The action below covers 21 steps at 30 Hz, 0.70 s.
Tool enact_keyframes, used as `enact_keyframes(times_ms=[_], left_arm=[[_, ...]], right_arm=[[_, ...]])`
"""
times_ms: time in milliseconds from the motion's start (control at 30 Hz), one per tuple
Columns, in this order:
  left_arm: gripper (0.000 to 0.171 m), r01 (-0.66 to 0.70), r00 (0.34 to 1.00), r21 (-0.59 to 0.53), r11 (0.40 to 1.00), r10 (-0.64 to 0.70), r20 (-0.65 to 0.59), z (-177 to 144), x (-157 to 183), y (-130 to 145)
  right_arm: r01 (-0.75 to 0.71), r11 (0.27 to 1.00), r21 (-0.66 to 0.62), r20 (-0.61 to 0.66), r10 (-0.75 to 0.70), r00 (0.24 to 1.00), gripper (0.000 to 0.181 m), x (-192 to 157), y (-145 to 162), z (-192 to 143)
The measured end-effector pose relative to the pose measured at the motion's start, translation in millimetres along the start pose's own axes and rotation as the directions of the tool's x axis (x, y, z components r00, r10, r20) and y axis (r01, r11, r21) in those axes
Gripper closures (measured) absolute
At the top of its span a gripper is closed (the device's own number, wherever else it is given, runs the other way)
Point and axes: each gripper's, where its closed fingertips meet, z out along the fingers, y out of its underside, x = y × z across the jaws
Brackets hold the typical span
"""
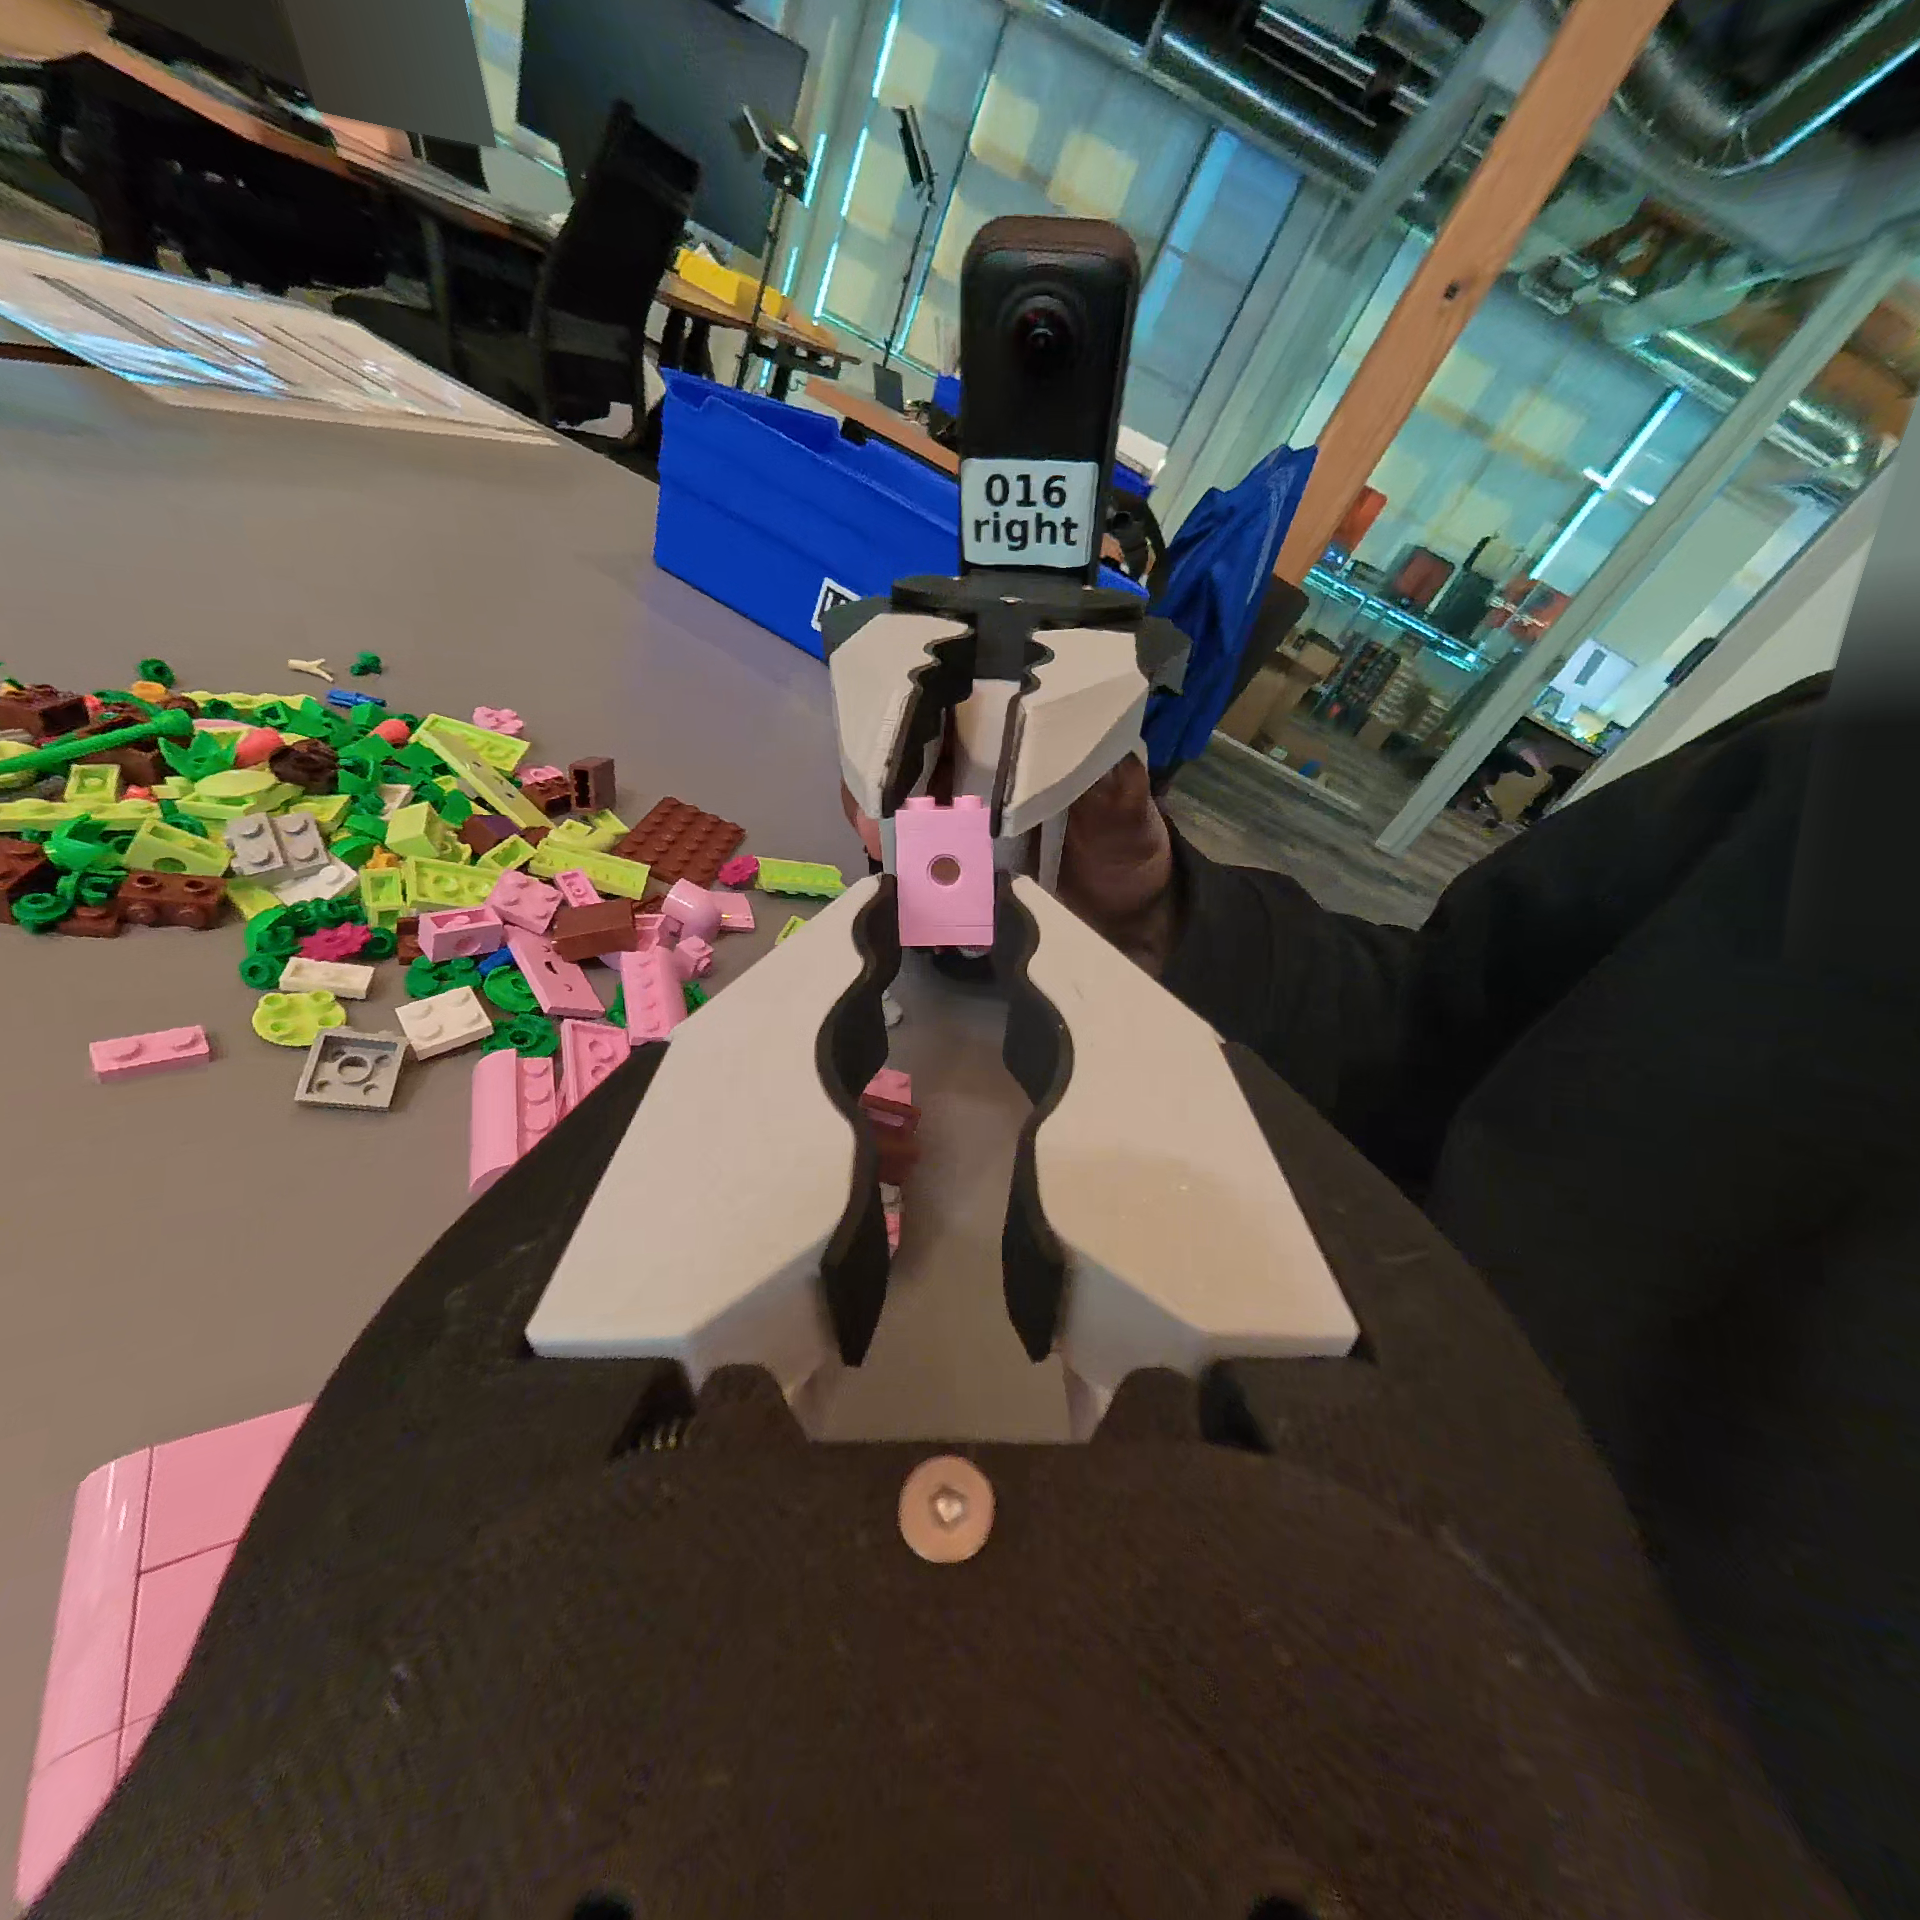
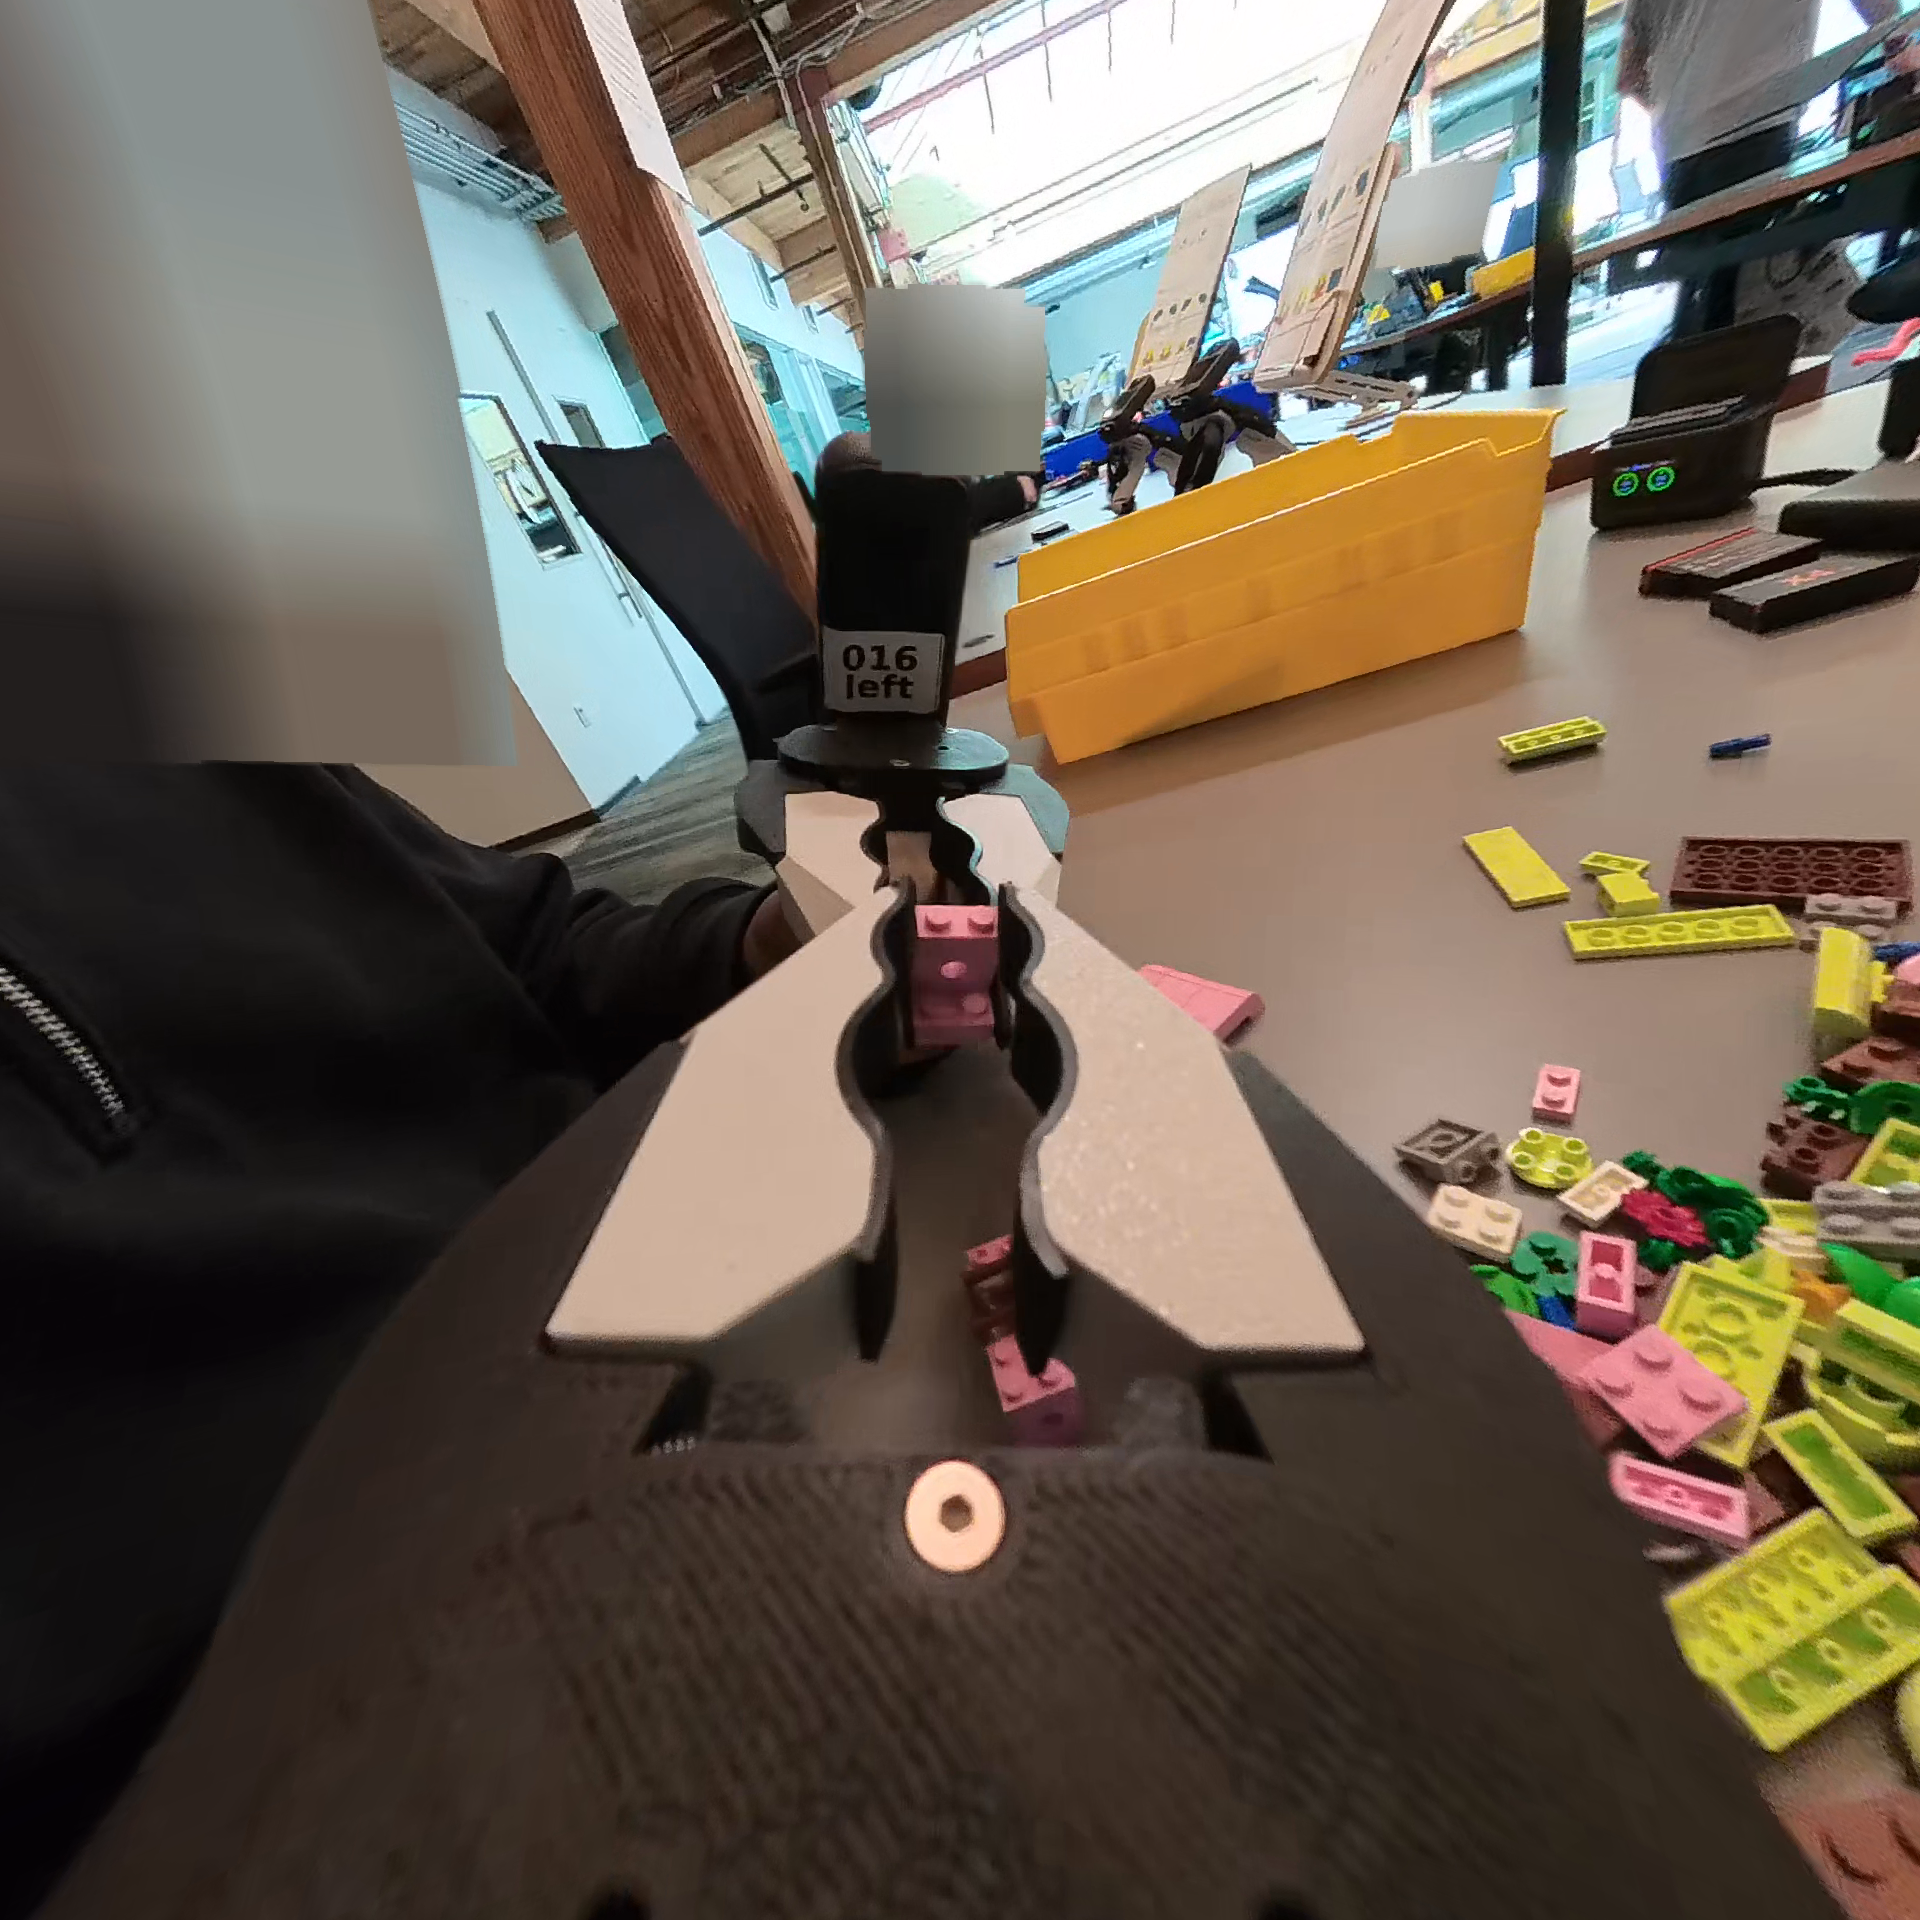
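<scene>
My two grippers face each other above the grey table [image 1: 312, 1195]. A small pink brick piece [image 1: 943, 878] with a round side hole is held between them. My left gripper [image 1: 951, 914] is shut on its near end. My right gripper [image 1: 943, 805] grips its studded far end. In the right wrist view the same pink piece [image 2: 952, 971] sits between the tips of my right gripper [image 2: 954, 914], with my left gripper [image 2: 935, 878] closed on it just beyond. Through the finger gaps I see loose brown and pink bricks [image 2: 1023, 1392] on the table below.
A pile of green, pink, brown and white bricks [image 1: 364, 862] lies on the table and also shows in the right wrist view [image 2: 1766, 1299]. A blue bin [image 1: 769, 520] and a yellow bin [image 2: 1278, 592] stand behind. A large pink piece [image 1: 135, 1610] lies close. A black-sleeved person [image 2: 312, 987] holds the grippers. My two grippers' fingertips are within a few centimetres of each other.
</scene>
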Motion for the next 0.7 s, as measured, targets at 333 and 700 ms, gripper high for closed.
enact_keyframes(times_ms=[333, 700], left_arm=[[0.157, -0.017, 1.0, 0.0, 1.0, 0.017, -0.011, 0, 3, 0], [0.156, 0.013, 0.999, 0.023, 1.0, -0.012, -0.037, 2, 8, -2]], right_arm=[[-0.084, 0.996, 0.004, 0.067, 0.083, 0.994, 0.169, -4, 0, -1], [-0.042, 0.97, 0.24, 0.013, 0.04, 0.999, 0.181, 4, -39, -37]])
